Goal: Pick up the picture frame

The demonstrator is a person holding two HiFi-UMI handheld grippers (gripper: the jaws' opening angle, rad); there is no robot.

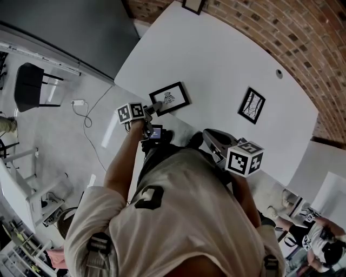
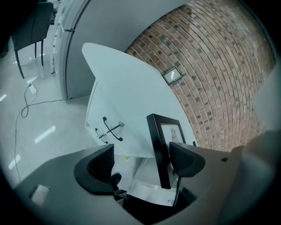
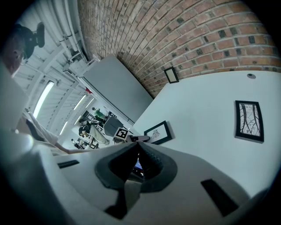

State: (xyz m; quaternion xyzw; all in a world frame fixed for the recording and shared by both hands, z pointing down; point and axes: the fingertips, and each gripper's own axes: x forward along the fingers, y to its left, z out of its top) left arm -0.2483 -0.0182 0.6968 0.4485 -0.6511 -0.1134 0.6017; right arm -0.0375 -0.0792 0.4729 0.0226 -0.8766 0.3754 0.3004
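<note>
3 frames show on the white tabletop (image 1: 227,59).

- Far left of the head view: a black chair (image 1: 27,86) and a white cable (image 1: 89,116) on the grey floor.
- Centre-left: the left gripper (image 1: 155,106) is at the lower-left corner of the picture frame (image 1: 169,98). The frame sits on the tabletop near its left edge.
- Left gripper view: the left gripper (image 2: 140,160) has its jaws apart, with the picture frame (image 2: 157,145) edge-on between them. The black edge is just beside the right-hand jaw, and whether they touch cannot be told. There is a clear gap to the left-hand jaw.
- Top centre of the head view: a small third frame (image 1: 193,5) by the brick wall (image 1: 281,32).
- Centre: the right gripper (image 1: 210,138) is over the tabletop's near edge, apart from every frame.
- Right gripper view: the right gripper (image 3: 134,148) has its jaw tips together with nothing between them. The picture frame (image 3: 158,132) lies beyond.
- Right of centre in the head view: the second frame (image 1: 251,105), well apart from both grippers.
</note>
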